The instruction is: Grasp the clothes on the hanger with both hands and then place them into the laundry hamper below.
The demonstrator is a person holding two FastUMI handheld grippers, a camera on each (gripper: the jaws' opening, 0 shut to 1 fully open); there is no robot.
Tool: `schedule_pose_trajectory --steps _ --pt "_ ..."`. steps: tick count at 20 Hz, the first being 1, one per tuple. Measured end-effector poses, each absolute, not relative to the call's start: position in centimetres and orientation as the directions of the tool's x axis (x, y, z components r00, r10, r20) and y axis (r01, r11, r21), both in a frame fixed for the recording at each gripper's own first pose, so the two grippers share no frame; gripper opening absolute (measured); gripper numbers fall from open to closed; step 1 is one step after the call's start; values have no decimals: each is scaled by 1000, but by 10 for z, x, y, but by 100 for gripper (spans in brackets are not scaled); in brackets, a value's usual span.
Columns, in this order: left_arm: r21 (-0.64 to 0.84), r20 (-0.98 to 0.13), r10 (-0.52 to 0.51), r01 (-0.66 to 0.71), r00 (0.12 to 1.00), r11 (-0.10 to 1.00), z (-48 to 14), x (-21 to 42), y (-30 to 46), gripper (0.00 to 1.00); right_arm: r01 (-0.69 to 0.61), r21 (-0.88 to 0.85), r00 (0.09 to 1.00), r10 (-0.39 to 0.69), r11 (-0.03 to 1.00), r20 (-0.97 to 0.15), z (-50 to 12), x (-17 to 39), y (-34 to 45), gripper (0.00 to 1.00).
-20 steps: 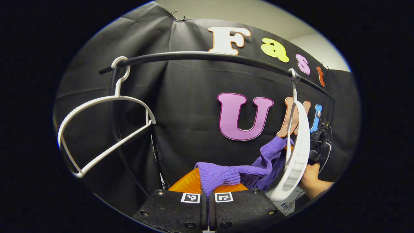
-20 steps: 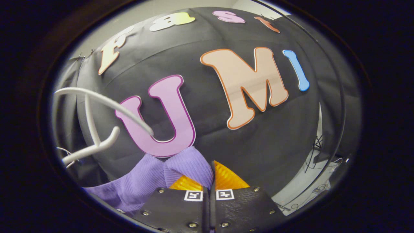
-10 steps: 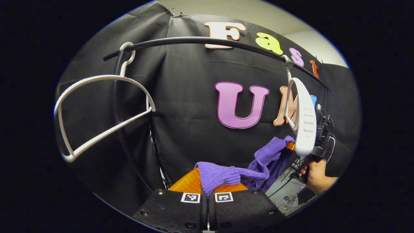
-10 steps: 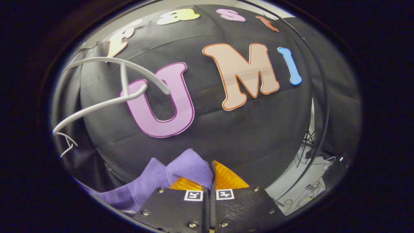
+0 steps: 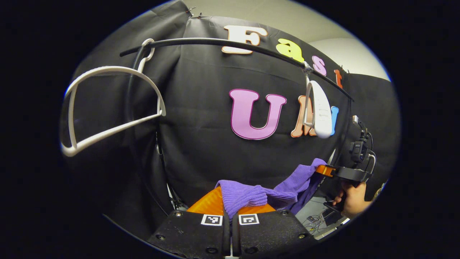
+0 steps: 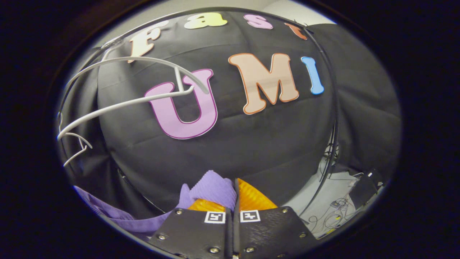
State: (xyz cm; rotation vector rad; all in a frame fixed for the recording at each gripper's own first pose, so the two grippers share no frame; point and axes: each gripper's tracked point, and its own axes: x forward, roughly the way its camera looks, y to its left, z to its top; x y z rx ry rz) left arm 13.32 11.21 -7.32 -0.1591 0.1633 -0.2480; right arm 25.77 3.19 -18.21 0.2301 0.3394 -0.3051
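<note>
Left gripper view: we see both tools, left tool (image 5: 230,201) and right tool (image 5: 323,169), clamped on the purple garment (image 5: 251,194), now lower, clear below the swinging white hanger (image 5: 320,111).

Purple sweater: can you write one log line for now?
purple sweater: off hanger | left gripper: shut on it | right gripper: shut on it | hamper: unseen

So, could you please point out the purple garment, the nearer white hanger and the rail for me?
purple garment (image 5: 248,194): left gripper view, bunched knit at the fingers.
white hanger (image 5: 107,69): left gripper view, top of its curved shoulder.
rail (image 5: 215,41): left gripper view, middle of the dark bar.
</note>
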Motion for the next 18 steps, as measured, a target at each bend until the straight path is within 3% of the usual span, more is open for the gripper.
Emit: schedule_pose_trajectory --steps 12,18 --pt "-145 -129 -373 354 919 924 -88 119 24 2 260 210 912 -168 943 -374 -167 192 74 1" --pt "-147 -207 -425 402 881 904 -91 115 -41 3 217 263 933 -121 940 -338 -142 174 68 1"
